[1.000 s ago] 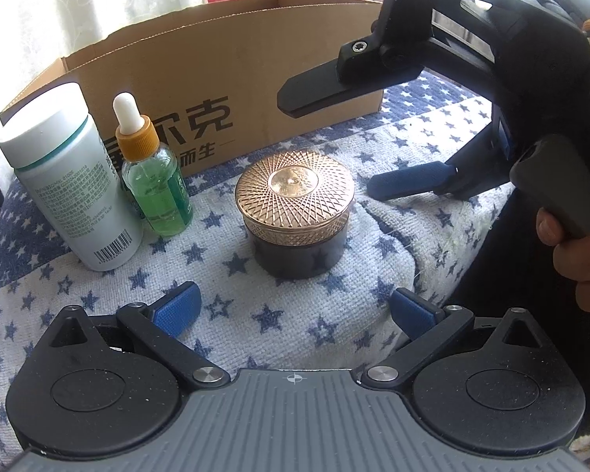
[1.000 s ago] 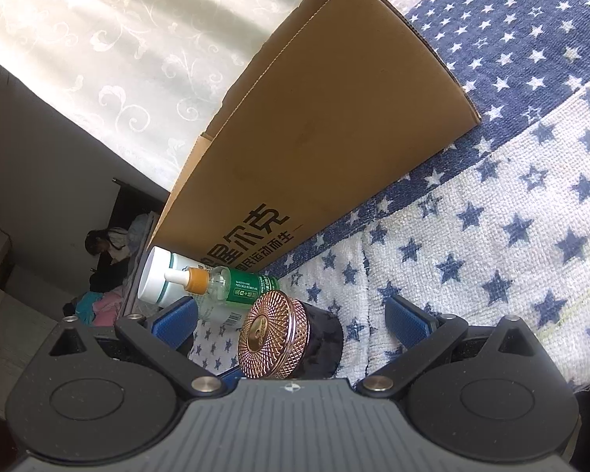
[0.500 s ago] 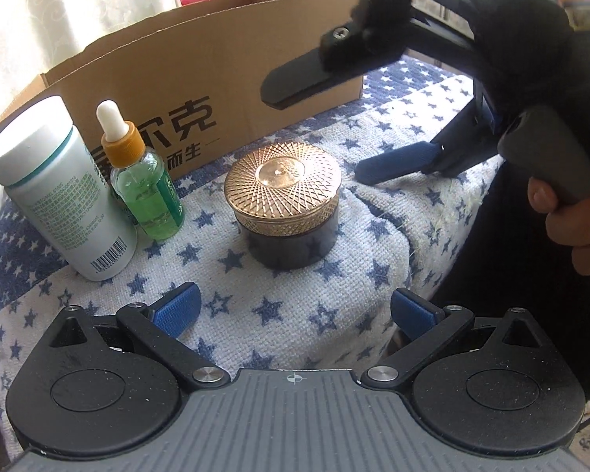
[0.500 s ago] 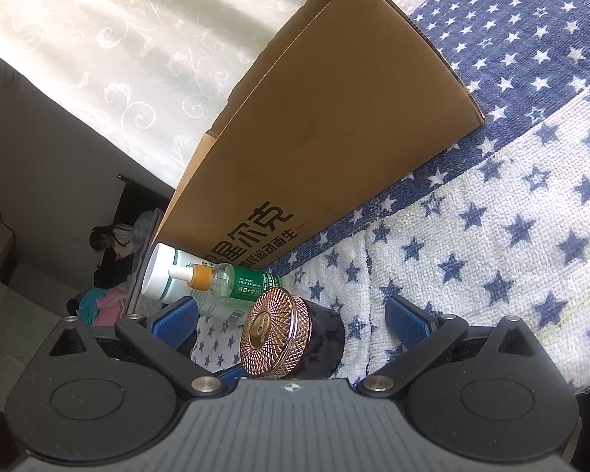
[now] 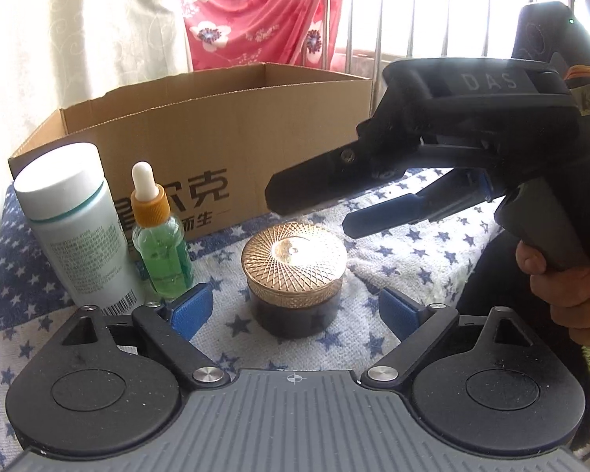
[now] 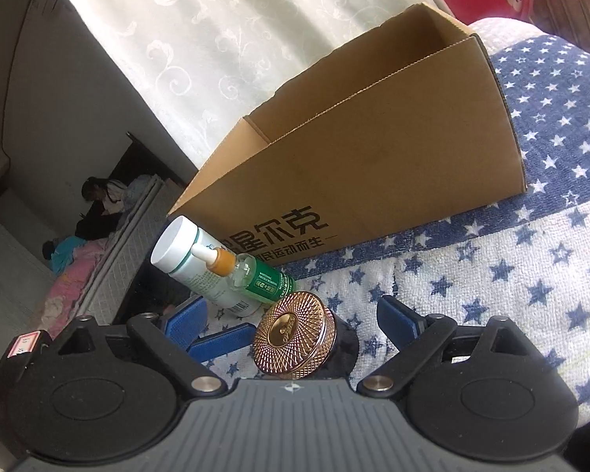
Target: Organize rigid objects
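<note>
A dark jar with a gold patterned lid (image 5: 294, 265) stands on the star-patterned cloth (image 5: 413, 259), between the open fingers of my left gripper (image 5: 295, 310). A green dropper bottle (image 5: 159, 236) and a white bottle (image 5: 72, 224) stand to its left. An open cardboard box (image 5: 216, 126) stands behind them. My right gripper (image 5: 314, 206) hovers open just above and right of the jar. In the right wrist view the jar (image 6: 295, 340) lies close between the open right gripper (image 6: 291, 314), with the dropper bottle (image 6: 251, 275), the white bottle (image 6: 181, 249) and the box (image 6: 373, 165) beyond.
A white curtain (image 5: 78, 31) and a red flowered cloth (image 5: 255, 11) hang behind the box, with window bars (image 5: 413, 11) to the right. The cloth drops off at its right edge. A bed and floor lie well below at the left in the right wrist view (image 6: 98, 255).
My left gripper has moved forward, so the jar now sits between its fingertips. My right gripper has tilted and come lower over the jar; the box opening now shows.
</note>
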`<control>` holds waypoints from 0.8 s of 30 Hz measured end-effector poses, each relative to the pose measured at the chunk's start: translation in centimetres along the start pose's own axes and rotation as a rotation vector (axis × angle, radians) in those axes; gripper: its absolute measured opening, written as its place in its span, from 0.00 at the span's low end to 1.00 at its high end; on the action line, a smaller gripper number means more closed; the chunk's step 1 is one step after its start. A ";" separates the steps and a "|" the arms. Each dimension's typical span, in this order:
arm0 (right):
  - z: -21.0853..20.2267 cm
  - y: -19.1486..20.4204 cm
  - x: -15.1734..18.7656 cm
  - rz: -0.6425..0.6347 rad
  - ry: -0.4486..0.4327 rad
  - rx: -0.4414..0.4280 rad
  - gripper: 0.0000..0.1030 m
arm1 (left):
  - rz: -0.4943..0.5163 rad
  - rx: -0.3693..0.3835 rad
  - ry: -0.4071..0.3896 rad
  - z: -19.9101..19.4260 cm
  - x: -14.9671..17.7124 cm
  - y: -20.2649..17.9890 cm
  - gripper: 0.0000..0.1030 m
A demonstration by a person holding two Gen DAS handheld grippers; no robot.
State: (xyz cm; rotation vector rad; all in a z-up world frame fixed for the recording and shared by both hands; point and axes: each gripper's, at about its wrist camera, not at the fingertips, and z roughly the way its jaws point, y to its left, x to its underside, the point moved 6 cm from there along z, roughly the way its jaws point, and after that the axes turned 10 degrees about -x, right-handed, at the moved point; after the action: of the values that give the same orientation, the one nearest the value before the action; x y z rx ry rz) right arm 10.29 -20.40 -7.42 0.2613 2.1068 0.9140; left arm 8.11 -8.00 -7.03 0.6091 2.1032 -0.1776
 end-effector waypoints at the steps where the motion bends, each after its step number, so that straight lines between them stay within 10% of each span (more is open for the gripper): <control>1: 0.2 0.1 0.1 -0.016 0.013 0.012 0.85 | 0.006 -0.004 -0.004 0.2 0.0 -0.2 0.81; 12: 1.1 -1.7 0.8 0.062 0.036 0.006 0.56 | -0.014 0.013 0.004 1.8 0.3 -0.4 0.58; 24: 0.7 -1.1 0.9 0.064 0.007 -0.004 0.50 | -0.067 0.013 -0.008 1.7 0.4 -0.2 0.54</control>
State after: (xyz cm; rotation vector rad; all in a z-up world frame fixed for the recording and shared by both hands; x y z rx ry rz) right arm 10.35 -20.40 -8.95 0.3255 2.1134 0.9571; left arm 9.11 -8.68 -8.34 0.5447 2.1180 -0.2311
